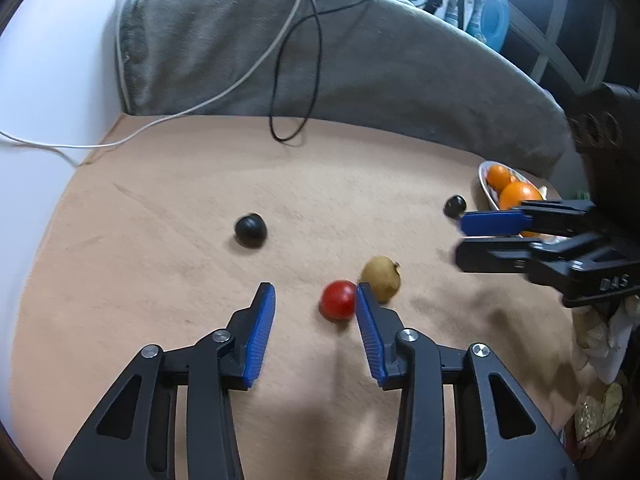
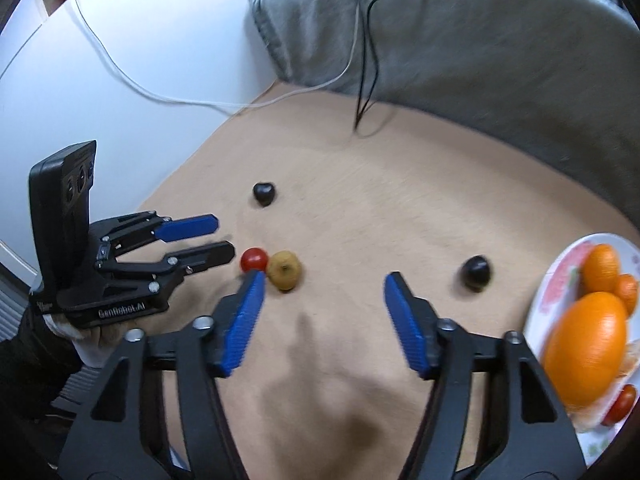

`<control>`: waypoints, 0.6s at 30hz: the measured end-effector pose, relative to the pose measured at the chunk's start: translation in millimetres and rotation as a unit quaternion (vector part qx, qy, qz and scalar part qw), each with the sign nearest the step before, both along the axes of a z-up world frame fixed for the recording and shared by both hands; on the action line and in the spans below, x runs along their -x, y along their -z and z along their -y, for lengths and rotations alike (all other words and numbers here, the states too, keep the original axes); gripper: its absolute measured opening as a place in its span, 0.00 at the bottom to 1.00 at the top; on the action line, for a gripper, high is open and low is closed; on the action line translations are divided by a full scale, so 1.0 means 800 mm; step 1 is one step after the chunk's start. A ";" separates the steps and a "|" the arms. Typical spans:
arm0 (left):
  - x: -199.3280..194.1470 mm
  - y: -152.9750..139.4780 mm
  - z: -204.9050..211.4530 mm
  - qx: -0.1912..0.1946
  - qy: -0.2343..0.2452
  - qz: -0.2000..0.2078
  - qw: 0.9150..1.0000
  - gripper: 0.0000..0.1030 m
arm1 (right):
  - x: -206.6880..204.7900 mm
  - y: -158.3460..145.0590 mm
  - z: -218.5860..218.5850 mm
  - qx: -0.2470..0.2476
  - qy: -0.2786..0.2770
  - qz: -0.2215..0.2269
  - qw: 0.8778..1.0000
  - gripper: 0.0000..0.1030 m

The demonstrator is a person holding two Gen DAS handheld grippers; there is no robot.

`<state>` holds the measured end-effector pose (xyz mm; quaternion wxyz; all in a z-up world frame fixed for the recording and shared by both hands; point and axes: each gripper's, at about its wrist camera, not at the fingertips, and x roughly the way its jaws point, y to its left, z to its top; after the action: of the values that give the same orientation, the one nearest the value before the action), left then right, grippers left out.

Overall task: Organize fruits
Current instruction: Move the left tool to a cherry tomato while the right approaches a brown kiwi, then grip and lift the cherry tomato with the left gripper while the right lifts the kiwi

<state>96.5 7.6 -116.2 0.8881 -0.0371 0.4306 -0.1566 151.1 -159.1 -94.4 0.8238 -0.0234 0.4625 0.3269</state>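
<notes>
A: Tan board makes up the desk (image 1: 168, 184), with a grey blanket (image 1: 360, 60) bunched along its far edge. Where is the fruit?

B: Four pieces lie loose. A red tomato (image 1: 337, 301) touches a yellow-brown fruit (image 1: 382, 278) near the middle. One dark plum (image 1: 250, 230) sits apart on the left, a second dark plum (image 2: 476, 273) lies near the plate (image 2: 560, 276).

A: What is on the plate?

B: Oranges (image 2: 586, 350) and a small red tomato (image 2: 622, 404), at the right edge of the desk.

A: And the tongs?

B: The left tongs (image 1: 315, 300) stand partly open and empty, the red tomato just beyond the tips, beside the right-hand finger. The right tongs (image 2: 324, 282) are also apart, holding nothing, above bare desk between the yellow-brown fruit and the second plum.

A: Cables?

B: A white cable (image 1: 192, 108) and a black cable (image 1: 296, 92) trail over the blanket.
</notes>
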 end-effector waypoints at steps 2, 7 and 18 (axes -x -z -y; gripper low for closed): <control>0.002 0.001 0.005 -0.001 0.007 0.000 1.000 0.35 | -0.003 0.007 -0.009 -0.005 -0.005 -0.013 1.000 0.54; 0.004 0.005 0.011 -0.009 0.020 -0.002 1.000 0.31 | -0.014 0.022 -0.028 -0.016 -0.020 -0.042 0.999 0.45; -0.002 0.013 0.016 -0.012 0.032 -0.007 0.999 0.28 | -0.037 0.038 -0.042 -0.040 -0.011 -0.085 0.996 0.38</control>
<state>98.1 -5.4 -126.6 0.8800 -0.0138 0.4396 -0.1793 180.9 -125.1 -124.6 0.7783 0.0321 0.5168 0.3552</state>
